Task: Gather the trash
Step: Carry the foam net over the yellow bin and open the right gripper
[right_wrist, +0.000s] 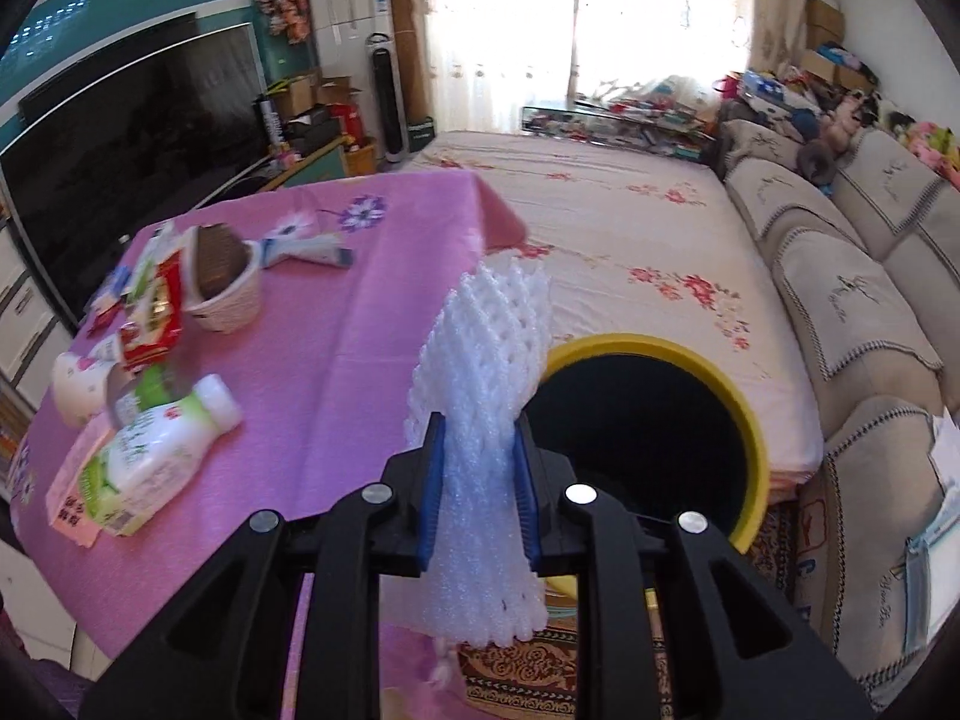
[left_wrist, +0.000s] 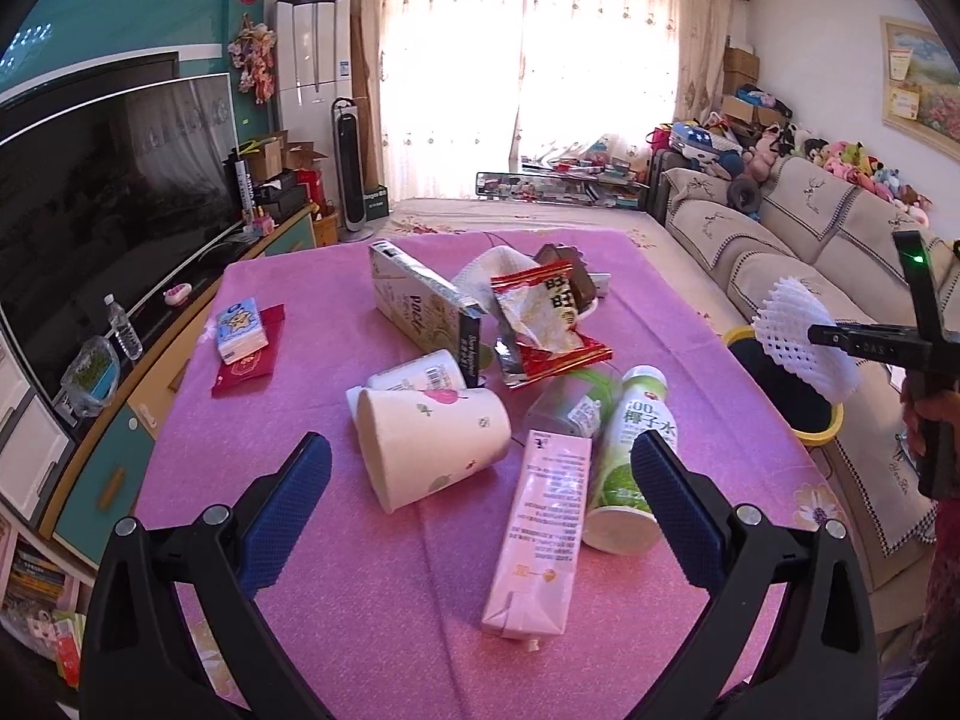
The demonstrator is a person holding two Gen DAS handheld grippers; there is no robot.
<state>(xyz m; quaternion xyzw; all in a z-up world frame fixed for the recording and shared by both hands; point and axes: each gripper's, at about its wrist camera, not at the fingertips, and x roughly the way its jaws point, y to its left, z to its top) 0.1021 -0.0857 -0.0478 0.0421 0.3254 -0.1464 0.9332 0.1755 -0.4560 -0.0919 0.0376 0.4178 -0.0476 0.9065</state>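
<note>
We have the white foam fruit net (right_wrist: 480,438) pinched flat between the blue pads of our right gripper (right_wrist: 478,489), which is clamped on it near its lower half. Its long axis runs roughly along the fingers and onward: most of the net fans out ahead of the fingertips and a shorter frayed end hangs back beneath them. Gripping it by the middle keeps this floppy piece from folding away or slipping loose while we carry it.

Just ahead and to the right of that gripper sits the yellow-rimmed bin (right_wrist: 753,420), its dark mouth open towards us. We judge the net is over the table's edge beside the rim, not yet squarely over the opening, so letting go now might drop it outside.

Our left gripper (left_wrist: 480,507) hangs with its jaws wide apart and nothing between them, over the pink tablecloth (left_wrist: 300,312). Between and just beyond its fingers lie the paper cup (left_wrist: 429,441), the pink carton (left_wrist: 537,531) and the green-labelled bottle (left_wrist: 633,453). Farther ahead are the red snack wrapper (left_wrist: 549,324) and the long box (left_wrist: 420,306), all still to be collected.
</note>
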